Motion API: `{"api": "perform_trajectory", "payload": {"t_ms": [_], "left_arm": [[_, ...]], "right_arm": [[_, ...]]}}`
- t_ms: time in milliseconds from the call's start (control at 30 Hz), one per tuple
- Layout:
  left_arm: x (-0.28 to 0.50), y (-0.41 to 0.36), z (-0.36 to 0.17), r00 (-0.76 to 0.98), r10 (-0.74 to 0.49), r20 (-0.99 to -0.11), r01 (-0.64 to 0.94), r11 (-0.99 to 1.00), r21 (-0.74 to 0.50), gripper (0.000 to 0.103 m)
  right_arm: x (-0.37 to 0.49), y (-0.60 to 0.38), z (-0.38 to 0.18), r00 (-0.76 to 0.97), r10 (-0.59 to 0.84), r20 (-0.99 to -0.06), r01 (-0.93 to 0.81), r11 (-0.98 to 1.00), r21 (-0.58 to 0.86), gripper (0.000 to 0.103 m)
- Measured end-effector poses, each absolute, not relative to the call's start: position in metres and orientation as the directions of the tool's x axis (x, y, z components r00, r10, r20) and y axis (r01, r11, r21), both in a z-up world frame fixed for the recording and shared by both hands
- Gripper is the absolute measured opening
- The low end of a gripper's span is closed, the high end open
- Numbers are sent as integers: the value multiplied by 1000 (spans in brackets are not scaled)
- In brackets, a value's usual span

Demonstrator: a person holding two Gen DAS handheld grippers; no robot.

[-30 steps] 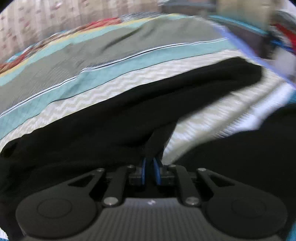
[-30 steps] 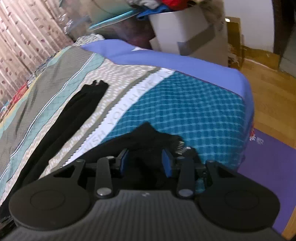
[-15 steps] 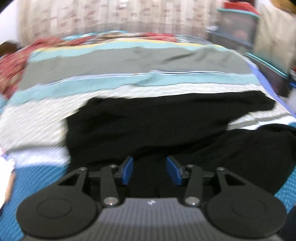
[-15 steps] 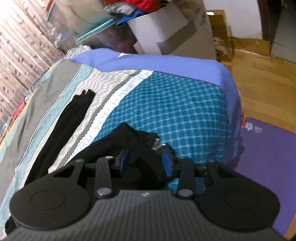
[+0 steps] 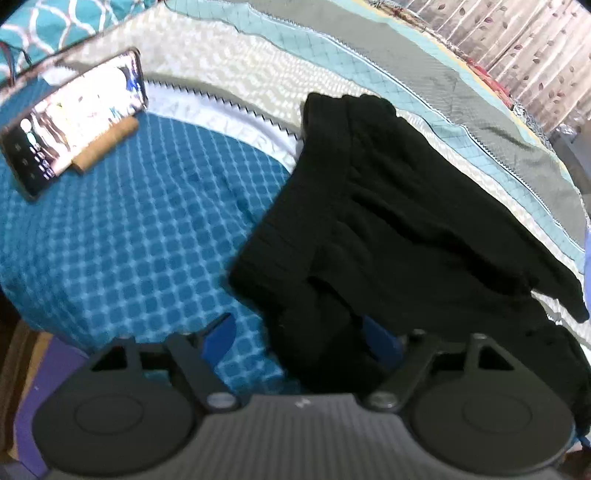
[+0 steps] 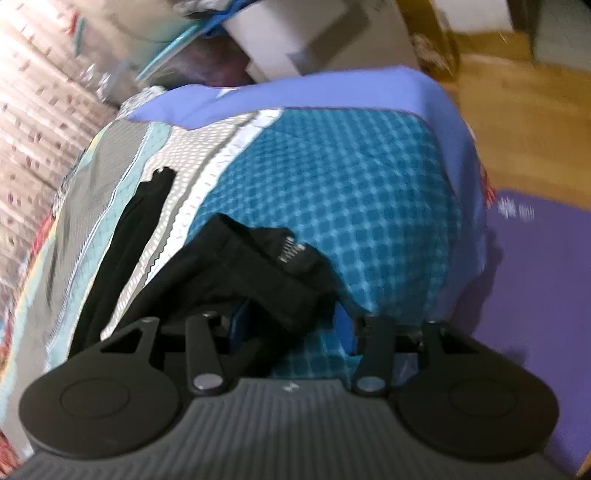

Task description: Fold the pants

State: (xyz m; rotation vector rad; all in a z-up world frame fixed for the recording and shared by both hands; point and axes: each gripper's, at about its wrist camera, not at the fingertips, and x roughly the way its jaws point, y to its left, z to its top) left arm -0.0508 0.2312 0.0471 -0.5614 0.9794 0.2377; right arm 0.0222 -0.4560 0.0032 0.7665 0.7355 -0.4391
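The black pants point(image 5: 399, 229) lie spread on the patterned bedspread point(image 5: 147, 236), reaching from the near blue checked area to the far grey stripes. My left gripper point(image 5: 303, 339) is open, its blue pads wide apart, with the near edge of the pants between them. In the right wrist view the pants point(image 6: 236, 266) lie bunched at the bed's near edge, with a leg point(image 6: 136, 221) running away to the left. My right gripper point(image 6: 291, 325) is open over a black fold with a small white label.
A phone point(image 5: 74, 118) leans on a brown block at the left of the bed. A white box point(image 6: 306, 33) and clutter stand beyond the bed. A wooden floor point(image 6: 517, 110) and a purple mat point(image 6: 535, 280) lie to the right.
My left gripper let go of the fabric, opened wide and swung left toward the phone side. My right gripper stayed open at the bunched pants edge and shifted slightly.
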Motion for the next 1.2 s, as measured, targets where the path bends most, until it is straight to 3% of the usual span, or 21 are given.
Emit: {"api": "perform_trajectory", "payload": {"t_ms": [33, 67, 200, 300, 433, 533, 733, 900, 967, 1100, 1200], "left_arm": [[-47, 228, 43, 532, -65, -844, -430, 838, -335, 29], [-43, 223, 40, 507, -54, -860, -437, 844, -311, 15], [-44, 207, 38, 466, 18, -885, -413, 888, -199, 11], [-44, 201, 37, 441, 47, -896, -391, 909, -145, 10], [-39, 194, 34, 422, 86, -902, -370, 925, -85, 17], [-47, 197, 49, 456, 79, -886, -339, 936, -91, 34], [-54, 219, 104, 604, 137, -785, -307, 949, -71, 38], [-5, 215, 132, 686, 278, -672, -256, 957, 135, 44], [25, 206, 133, 721, 307, -621, -214, 951, 221, 57], [92, 192, 120, 727, 313, -611, -150, 941, 304, 58], [142, 182, 99, 716, 317, -622, -97, 928, 360, 66]], "right_arm": [[29, -453, 7, 656, -118, -745, 595, 688, 415, 20], [31, -452, 15, 668, -140, -731, 584, 708, 398, 13], [18, -461, 66, 800, -268, -537, 528, 740, 417, 13], [19, -484, 65, 816, -270, -511, 523, 720, 456, 14], [39, -506, 10, 622, -258, -739, 684, 638, 353, 32], [7, -510, 9, 670, -306, -676, 706, 545, 453, 52], [-6, -503, 46, 671, -417, -613, 720, 564, 405, 52], [31, -472, 71, 732, -337, -591, 634, 654, 412, 52], [50, -454, 77, 753, -297, -587, 589, 704, 398, 52], [83, -417, 76, 767, -201, -609, 501, 782, 372, 52], [123, -396, 74, 741, -154, -653, 463, 822, 332, 52]]}}
